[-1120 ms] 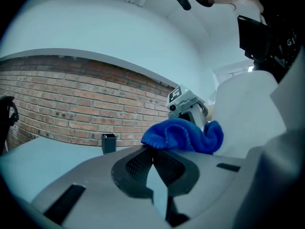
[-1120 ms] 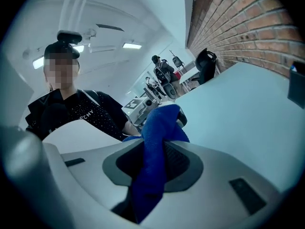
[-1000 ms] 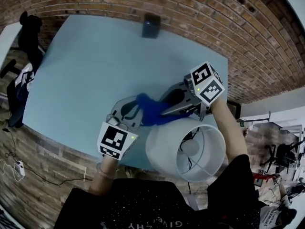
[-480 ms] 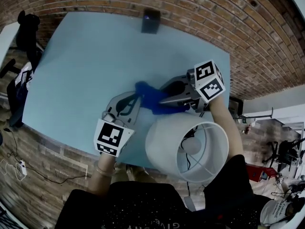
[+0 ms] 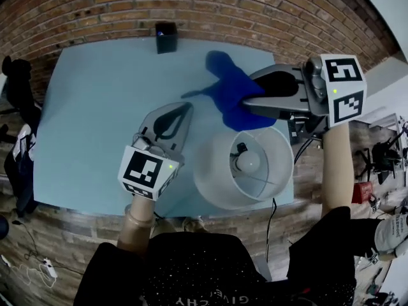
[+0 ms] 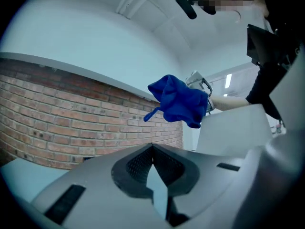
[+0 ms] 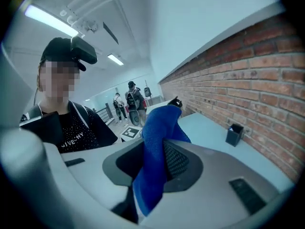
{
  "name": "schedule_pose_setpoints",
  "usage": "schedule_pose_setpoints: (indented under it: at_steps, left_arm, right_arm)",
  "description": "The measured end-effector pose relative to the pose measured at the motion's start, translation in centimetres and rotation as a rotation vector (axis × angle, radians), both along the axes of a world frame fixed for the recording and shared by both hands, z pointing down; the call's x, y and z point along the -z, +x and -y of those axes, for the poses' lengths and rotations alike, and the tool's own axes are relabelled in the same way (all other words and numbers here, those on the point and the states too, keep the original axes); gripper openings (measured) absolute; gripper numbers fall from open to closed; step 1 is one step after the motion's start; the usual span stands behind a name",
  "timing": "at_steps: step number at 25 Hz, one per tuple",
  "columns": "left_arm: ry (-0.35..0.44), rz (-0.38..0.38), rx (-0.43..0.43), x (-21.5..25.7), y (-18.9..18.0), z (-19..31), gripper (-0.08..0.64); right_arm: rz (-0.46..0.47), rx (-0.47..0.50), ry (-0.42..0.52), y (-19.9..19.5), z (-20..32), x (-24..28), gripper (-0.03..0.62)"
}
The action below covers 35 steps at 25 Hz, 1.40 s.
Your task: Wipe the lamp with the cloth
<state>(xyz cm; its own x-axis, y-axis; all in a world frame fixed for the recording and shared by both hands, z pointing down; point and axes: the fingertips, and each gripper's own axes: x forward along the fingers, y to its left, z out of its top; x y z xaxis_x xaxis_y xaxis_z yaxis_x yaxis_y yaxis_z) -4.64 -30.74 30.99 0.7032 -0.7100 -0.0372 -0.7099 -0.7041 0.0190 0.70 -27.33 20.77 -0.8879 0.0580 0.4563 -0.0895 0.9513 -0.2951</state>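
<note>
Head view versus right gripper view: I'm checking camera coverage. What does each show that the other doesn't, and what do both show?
Only the head view shows the white lampshade with its bulb from above, at the table's near edge. Only the right gripper view looks straight at the right gripper, its jaws closed on the blue cloth, and shows ceiling lights and people standing far behind. Both show the cloth, the light-blue table, the brick wall and the small dark box by the wall.
</note>
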Motion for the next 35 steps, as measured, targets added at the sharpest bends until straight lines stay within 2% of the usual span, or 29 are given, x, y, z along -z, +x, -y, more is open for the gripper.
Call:
schedule_pose_setpoints:
  at_steps: [4,9,13,19,26,35]
  left_arm:
    - [0.021,-0.006,-0.152,1.8,1.1,-1.2,0.009]
    - [0.045,0.009,-0.346,2.0,1.7,-4.9,0.009]
    - [0.049,0.017,-0.456,2.2,2.2,-7.5,0.009]
    - [0.03,0.02,-0.505,1.4,1.9,-10.1,0.009]
    - [-0.001,0.02,-0.509,-0.3,0.7,-11.2,0.009]
    - [-0.031,0.043,-0.519,-2.9,-0.5,-11.9,0.009]
  right_arm:
    - [-0.079,-0.181,0.053,-0.7,-2.8,2.1,0.103]
    - [-0.172,-0.456,0.125,-2.3,-7.0,1.2,0.103]
    - [-0.175,-0.671,0.132,-2.9,-8.7,0.7,0.103]
    - [-0.298,-0.89,0.251,-3.4,-10.1,-1.5,0.103]
    - [-0.34,-1.014,0.349,-4.8,-11.4,-3.9,0.104]
    - [-0.303,-1.142,0.279,-5.2,-12.9,-10.0,0.103]
